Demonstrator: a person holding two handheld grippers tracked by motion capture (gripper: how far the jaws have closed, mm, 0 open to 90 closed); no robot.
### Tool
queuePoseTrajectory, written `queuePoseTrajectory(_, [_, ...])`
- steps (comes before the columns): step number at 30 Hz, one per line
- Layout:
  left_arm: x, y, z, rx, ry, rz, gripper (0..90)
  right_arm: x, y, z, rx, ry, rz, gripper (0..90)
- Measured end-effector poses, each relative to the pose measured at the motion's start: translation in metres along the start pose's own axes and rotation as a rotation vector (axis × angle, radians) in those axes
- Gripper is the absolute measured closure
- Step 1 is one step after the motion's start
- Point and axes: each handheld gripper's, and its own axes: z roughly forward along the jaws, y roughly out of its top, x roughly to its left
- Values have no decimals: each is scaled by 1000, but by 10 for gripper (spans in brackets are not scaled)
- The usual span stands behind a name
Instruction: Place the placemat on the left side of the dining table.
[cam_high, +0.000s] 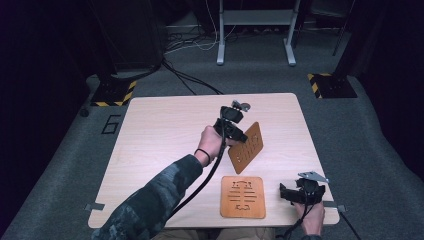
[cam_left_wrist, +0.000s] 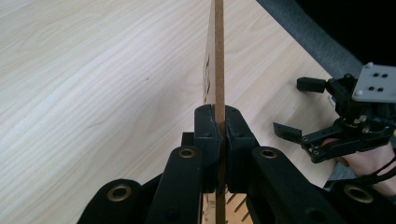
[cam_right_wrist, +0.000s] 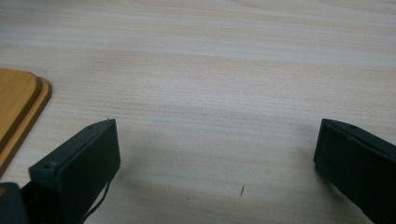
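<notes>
On the pale wooden table (cam_high: 160, 130), toward its middle, the left gripper (cam_high: 239, 136) is held up above the surface by the person's left hand (cam_high: 211, 143), whose camouflage sleeve (cam_high: 150, 200) comes in from the lower left with a black cable trailing along it. Its jaws are pinched tight on the edge of a thin brown wooden board (cam_high: 246, 147), which is lifted clear of the table and tilted, its cut-out pattern facing the person. From the left gripper view, the lifted board (cam_left_wrist: 218, 56) shows edge-on as a narrow upright strip, clamped between the two black pads, with the table grain spreading out on either side.

Nearer the person, just below the lifted board, a second wooden board (cam_high: 243, 196) lies flat on the table close to the front edge; it is square with rounded corners and has slots cut through it. The two boards are apart, not touching.

Right of the flat board, the right gripper (cam_high: 287, 192) rests low by the table's front right corner, held by the right hand (cam_high: 311, 220), with a grey three-cornered plate on top. Its jaws stand wide apart with nothing between them. Through the right gripper view, bare table shows between the two pads, and a corner of the flat board (cam_right_wrist: 18, 107) lies off to the left, just beside the left pad but not touching it.
</notes>
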Motion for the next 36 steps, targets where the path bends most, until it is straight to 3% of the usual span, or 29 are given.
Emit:
queuePoseTrajectory(3, [14, -3, -10, -21, 18, -25, 861, 3, 1, 2, 16, -24, -33, 0])
queuePoseTrajectory(15, [67, -20, -40, -55, 60, -124, 861, 2, 2, 4, 8, -23, -40, 0])
queuePoseTrajectory(25, [99, -37, -60, -81, 105, -216, 861, 0, 4, 6, 8, -17, -46, 0])
queuePoseTrajectory(36, [129, -52, -79, -104, 151, -281, 861, 0, 3, 6, 7, -25, -41, 0])
